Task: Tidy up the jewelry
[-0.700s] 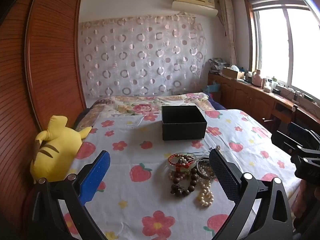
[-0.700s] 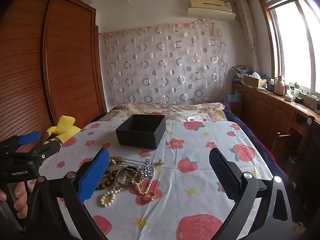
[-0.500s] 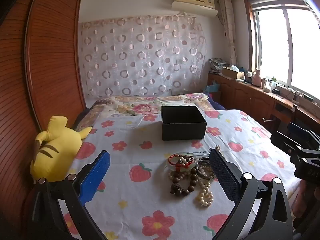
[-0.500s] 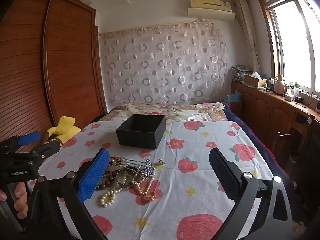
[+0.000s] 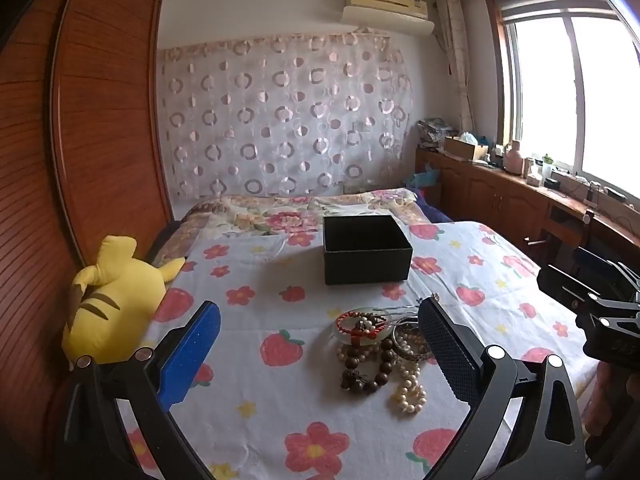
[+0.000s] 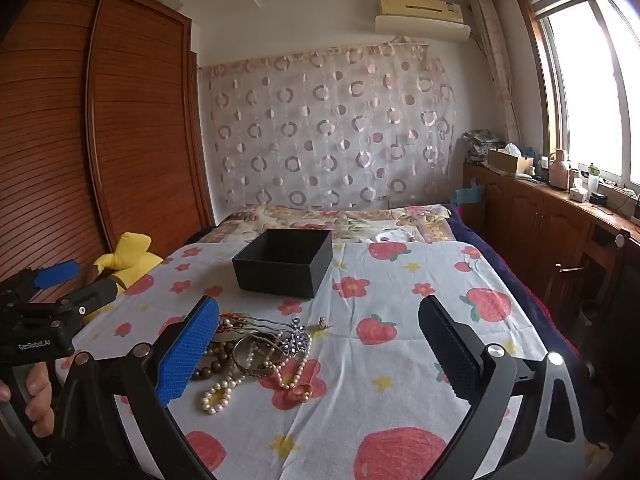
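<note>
The left gripper (image 5: 320,344) hangs over a bed with its jaws spread wide and nothing between them, one blue pad (image 5: 188,354) on the left and a black pad on the right. The right gripper (image 6: 318,346) does the same in its own view, jaws fully apart and empty, angled down toward the bedspread (image 6: 400,364), a white sheet printed with strawberries and red flowers. Just ahead of both grippers lies the jewelry pile (image 5: 380,352): a red bead bracelet (image 5: 360,322) on a pale bangle, a dark wooden bead strand (image 5: 368,372), a string of pearls (image 6: 224,390), a metal bangle (image 6: 250,356) and what appears to be a silver rhinestone hairpin (image 6: 298,338), all tangled together and touching. A small ring (image 6: 303,391) sits at the pile's near edge. Farther back on the spread, well apart from the pile, stands an open black box (image 5: 366,250), its interior too dark to read. A yellow plush toy (image 5: 116,300) leans at the bed's left edge beside a wooden wardrobe (image 5: 104,140). A person's hand (image 6: 38,400) grips the left tool's handle in the right wrist view.
</note>
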Motion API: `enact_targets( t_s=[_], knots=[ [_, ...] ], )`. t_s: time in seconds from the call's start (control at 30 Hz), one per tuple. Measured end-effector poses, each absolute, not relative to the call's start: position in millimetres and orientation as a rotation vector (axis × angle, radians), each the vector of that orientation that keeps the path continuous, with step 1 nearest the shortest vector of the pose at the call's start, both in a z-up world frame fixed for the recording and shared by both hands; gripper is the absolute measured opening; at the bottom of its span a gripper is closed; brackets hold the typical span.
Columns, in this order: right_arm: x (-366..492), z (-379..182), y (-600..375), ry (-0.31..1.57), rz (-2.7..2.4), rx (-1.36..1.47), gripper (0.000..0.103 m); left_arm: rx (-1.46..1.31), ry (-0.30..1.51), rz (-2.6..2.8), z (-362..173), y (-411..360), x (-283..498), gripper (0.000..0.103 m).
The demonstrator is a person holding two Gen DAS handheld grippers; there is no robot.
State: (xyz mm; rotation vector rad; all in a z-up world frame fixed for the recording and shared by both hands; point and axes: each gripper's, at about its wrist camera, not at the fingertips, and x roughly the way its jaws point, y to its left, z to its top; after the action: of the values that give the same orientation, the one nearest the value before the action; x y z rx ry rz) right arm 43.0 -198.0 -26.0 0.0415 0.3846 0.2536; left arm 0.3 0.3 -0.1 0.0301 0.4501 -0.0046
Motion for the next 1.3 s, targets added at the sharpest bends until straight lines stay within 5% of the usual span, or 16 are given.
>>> enact_targets(
  t_s=[1.3],
  knots=[
    [39.9,-21.4,-197.6,0.375,0.257,0.043,0.101,0.03,0.437,-0.004,10.7,2.6,-1.1,0.096]
  ],
)
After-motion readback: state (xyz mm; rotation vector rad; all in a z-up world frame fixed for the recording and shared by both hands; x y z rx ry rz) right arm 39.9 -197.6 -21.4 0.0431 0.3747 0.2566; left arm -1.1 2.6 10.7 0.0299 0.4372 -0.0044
